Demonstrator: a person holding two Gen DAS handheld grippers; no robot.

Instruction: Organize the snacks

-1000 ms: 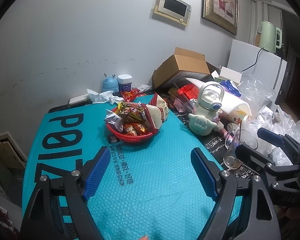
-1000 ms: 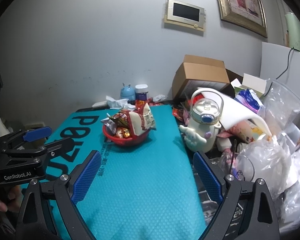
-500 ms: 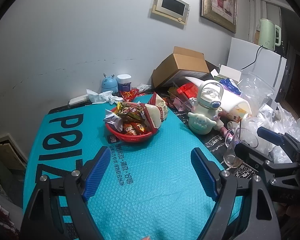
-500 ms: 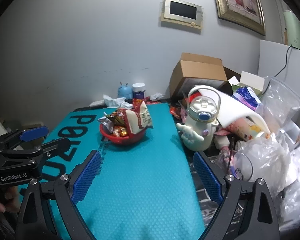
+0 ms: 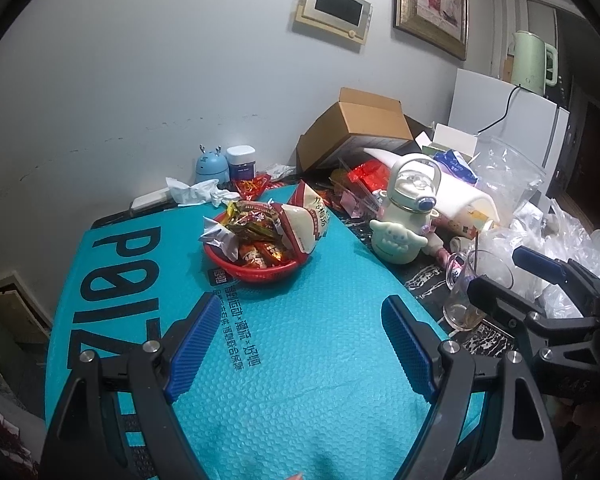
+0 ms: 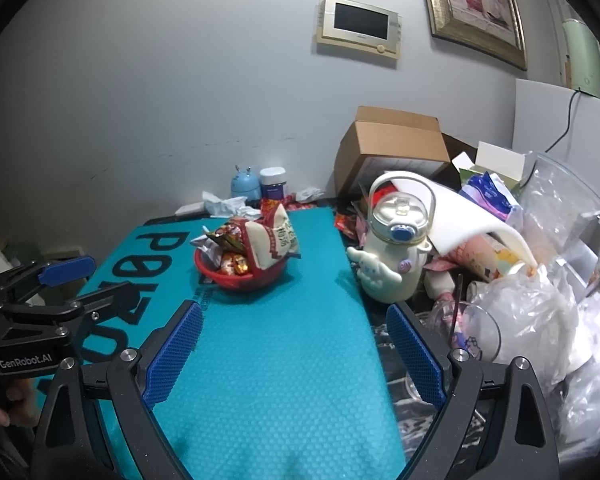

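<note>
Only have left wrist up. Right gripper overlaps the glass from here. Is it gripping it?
Observer: No. The right wrist view looks straight along the right gripper: jaws wide apart, only the teal mat between them.
Operator: Where's the glass, then?
Observer: The glass stands outside the jaws, just past the right-hand finger and off the mat's edge.
Operator: Anything about my own gripper I can't see?
Observer: The left gripper shows side-on at the left edge of that view, and a hand grips its body from below.
</note>
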